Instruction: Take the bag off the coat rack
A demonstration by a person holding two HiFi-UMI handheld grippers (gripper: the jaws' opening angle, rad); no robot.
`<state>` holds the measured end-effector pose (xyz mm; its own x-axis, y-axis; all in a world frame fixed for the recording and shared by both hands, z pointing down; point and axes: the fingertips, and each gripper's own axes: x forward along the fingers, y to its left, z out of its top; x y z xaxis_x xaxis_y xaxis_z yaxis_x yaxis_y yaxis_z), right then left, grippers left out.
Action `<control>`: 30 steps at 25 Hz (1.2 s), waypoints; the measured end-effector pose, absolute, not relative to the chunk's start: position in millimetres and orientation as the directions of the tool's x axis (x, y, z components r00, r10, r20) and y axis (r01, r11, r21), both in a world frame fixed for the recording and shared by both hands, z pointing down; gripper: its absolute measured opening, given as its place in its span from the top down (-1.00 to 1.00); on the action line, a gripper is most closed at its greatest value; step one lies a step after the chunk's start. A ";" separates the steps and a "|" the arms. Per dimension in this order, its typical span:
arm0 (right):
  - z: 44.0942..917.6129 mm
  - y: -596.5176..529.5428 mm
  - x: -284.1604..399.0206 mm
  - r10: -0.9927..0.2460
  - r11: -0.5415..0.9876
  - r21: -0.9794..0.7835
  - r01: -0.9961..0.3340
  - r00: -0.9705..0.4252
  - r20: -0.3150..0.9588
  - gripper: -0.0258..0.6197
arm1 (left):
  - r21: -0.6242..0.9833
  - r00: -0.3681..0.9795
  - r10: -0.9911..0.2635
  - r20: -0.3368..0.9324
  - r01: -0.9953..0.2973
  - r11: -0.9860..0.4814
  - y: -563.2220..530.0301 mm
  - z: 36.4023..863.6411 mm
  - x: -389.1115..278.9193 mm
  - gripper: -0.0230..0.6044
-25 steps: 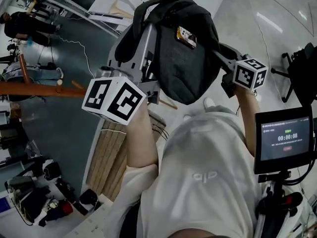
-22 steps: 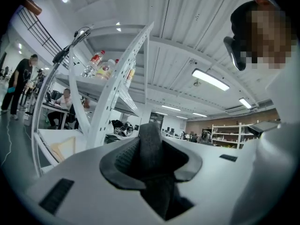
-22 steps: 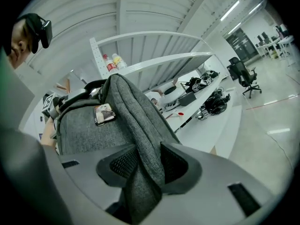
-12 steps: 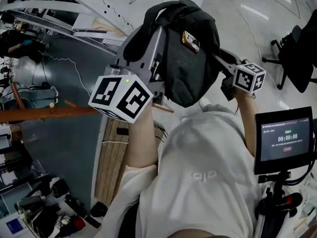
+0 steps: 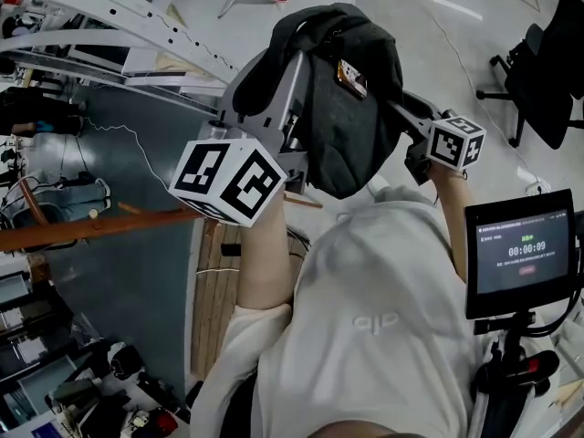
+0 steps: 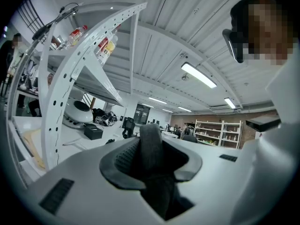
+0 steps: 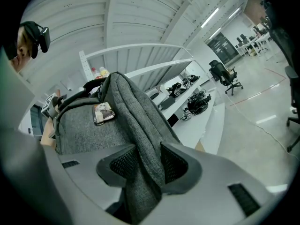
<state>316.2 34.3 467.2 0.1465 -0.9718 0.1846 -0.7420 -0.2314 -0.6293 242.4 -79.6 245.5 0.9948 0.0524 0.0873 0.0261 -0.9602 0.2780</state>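
Workshop, from above: at top right we see a black office chair (image 5: 546, 67) on the glossy pale floor (image 5: 438, 53). At right, a small lit screen (image 5: 520, 255) on a stand shows a timer. Wooden slats (image 5: 212, 290) lie lower left, beside a grey floor patch (image 5: 137, 245). Looking up, we find strip lights (image 6: 198, 75) on a ribbed ceiling, a white perforated shelf frame (image 6: 89, 55) w/ bottles (image 6: 107, 46), and more shelves (image 6: 215, 132) at the far wall.
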 end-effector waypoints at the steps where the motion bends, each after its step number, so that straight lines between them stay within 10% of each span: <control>1: 467.3 35.1 316.8 -0.971 -0.233 -0.629 -0.742 0.148 0.185 0.44 | 0.280 0.995 0.056 0.086 0.030 -0.960 -78.7 245.4 243.2 0.52; 30: 480.6 25.9 311.8 -0.975 -0.216 -0.658 -0.721 0.125 0.183 0.44 | 0.348 0.992 0.095 0.077 0.063 -0.935 -69.3 247.9 247.9 0.52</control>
<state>311.8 25.9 480.6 0.1249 -0.9752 0.1828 -0.7210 -0.2158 -0.6585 247.9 -69.3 247.9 0.9925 0.0954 0.0767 0.0631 -0.9355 0.3476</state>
